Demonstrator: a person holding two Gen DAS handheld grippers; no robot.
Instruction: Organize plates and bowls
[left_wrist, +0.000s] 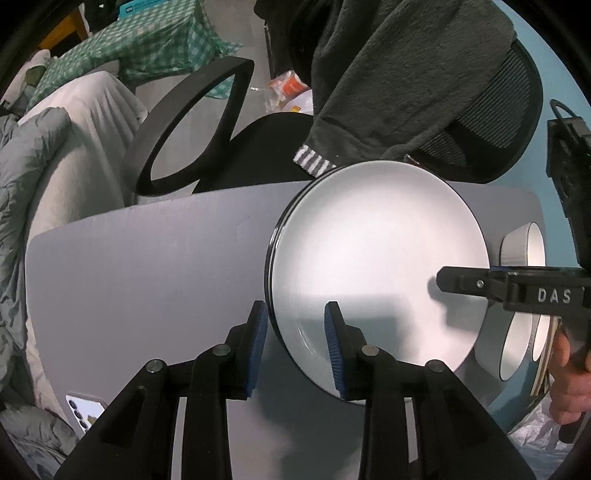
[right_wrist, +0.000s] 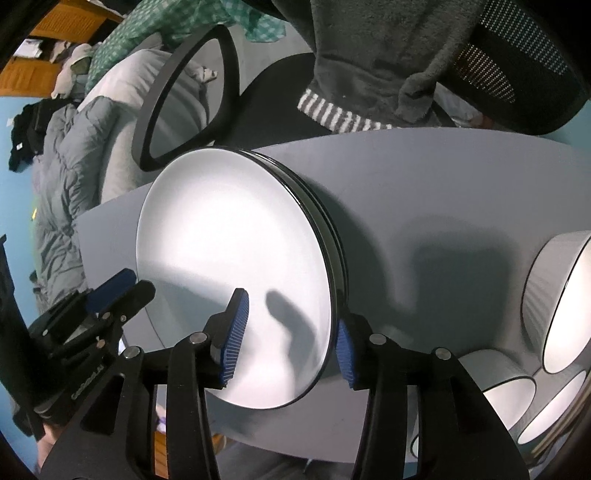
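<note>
A stack of white plates with black rims (left_wrist: 376, 254) lies on the grey table (left_wrist: 147, 266); it also shows in the right wrist view (right_wrist: 232, 266). My left gripper (left_wrist: 295, 332) is open, its fingers straddling the stack's near-left rim. My right gripper (right_wrist: 288, 332) is open, straddling the stack's right rim; it also shows in the left wrist view (left_wrist: 480, 284) reaching over the plate from the right. Several white bowls with grey sides (right_wrist: 557, 302) stand at the table's right end; they also show in the left wrist view (left_wrist: 524, 251).
A black office chair (left_wrist: 207, 122) with a dark fleece (left_wrist: 399, 74) over it stands behind the table. A phone (left_wrist: 85, 410) lies at the table's near-left corner. A bed with grey bedding (left_wrist: 33, 184) is to the left.
</note>
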